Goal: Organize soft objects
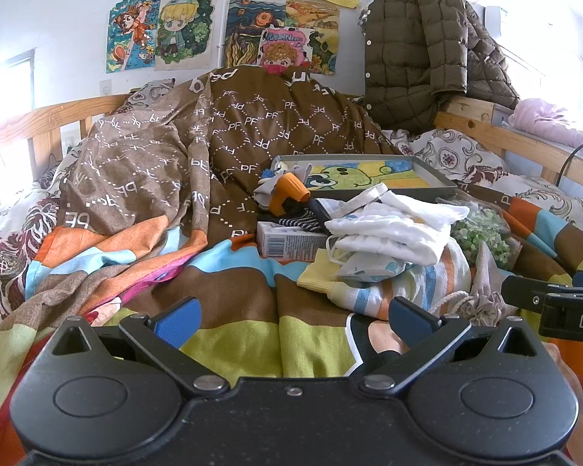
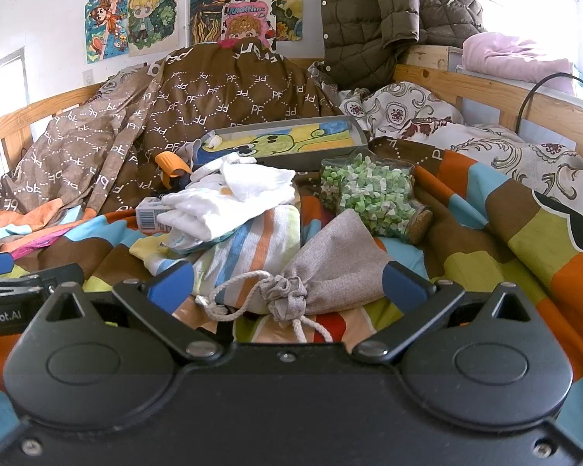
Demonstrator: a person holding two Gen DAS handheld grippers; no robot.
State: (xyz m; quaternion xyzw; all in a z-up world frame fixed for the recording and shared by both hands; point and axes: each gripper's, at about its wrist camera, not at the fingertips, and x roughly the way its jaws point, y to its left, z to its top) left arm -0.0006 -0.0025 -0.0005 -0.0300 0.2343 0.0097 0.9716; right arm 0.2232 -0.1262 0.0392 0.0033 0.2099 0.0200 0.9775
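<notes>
While both grippers hover low over the striped bedspread, left gripper is spread wide, nothing in it. Right gripper also released, its fingers either side of the grey pouch, contact unclear. Striped cloth touches pouch's far-left side, white cloths piled on it. Jar just far-right of pouch.

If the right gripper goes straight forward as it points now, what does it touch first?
Most likely the grey drawstring pouch, lying directly ahead between the open fingers of the right gripper; the striped cloth sits just behind it.
</notes>
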